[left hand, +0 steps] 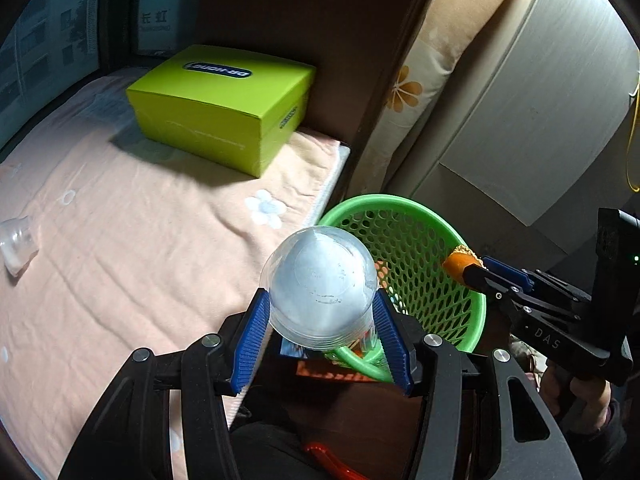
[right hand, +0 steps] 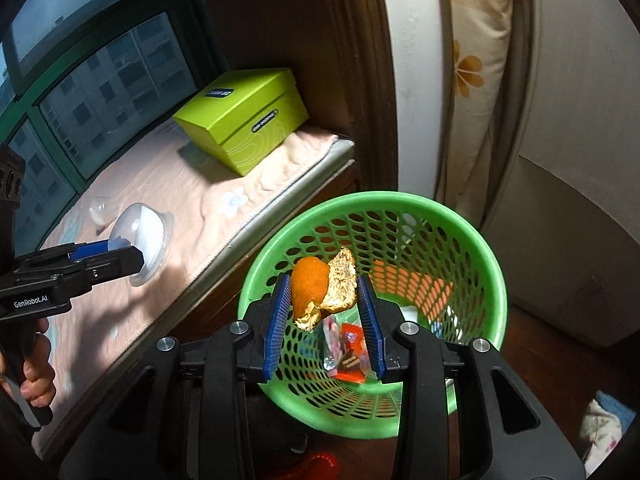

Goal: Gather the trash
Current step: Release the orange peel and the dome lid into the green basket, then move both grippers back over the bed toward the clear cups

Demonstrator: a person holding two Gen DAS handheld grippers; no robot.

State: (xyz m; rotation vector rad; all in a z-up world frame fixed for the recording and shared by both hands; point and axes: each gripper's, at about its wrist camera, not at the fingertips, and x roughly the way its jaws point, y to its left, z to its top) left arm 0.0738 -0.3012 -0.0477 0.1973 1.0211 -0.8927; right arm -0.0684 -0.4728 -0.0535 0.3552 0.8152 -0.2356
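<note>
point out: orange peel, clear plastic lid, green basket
orange peel (right hand: pixel 309 285), right wrist view, orange outer skin
clear plastic lid (left hand: pixel 320 280), left wrist view, dome centre
green basket (right hand: pixel 472 229), right wrist view, far rim

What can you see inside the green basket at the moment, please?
In the green basket, red and pink snack wrappers lie at the bottom with a white scrap nearby. The right gripper and its orange peel cover part of the bottom.

Interior dim, corners black from fisheye vignetting. Daylight enters through the window ahead-left of the tongs; the green box throws a hard shadow onto the pink bedcover beside it. Straight edges bow strongly toward the margins. Centre sharp; periphery soft and grainy.
</note>
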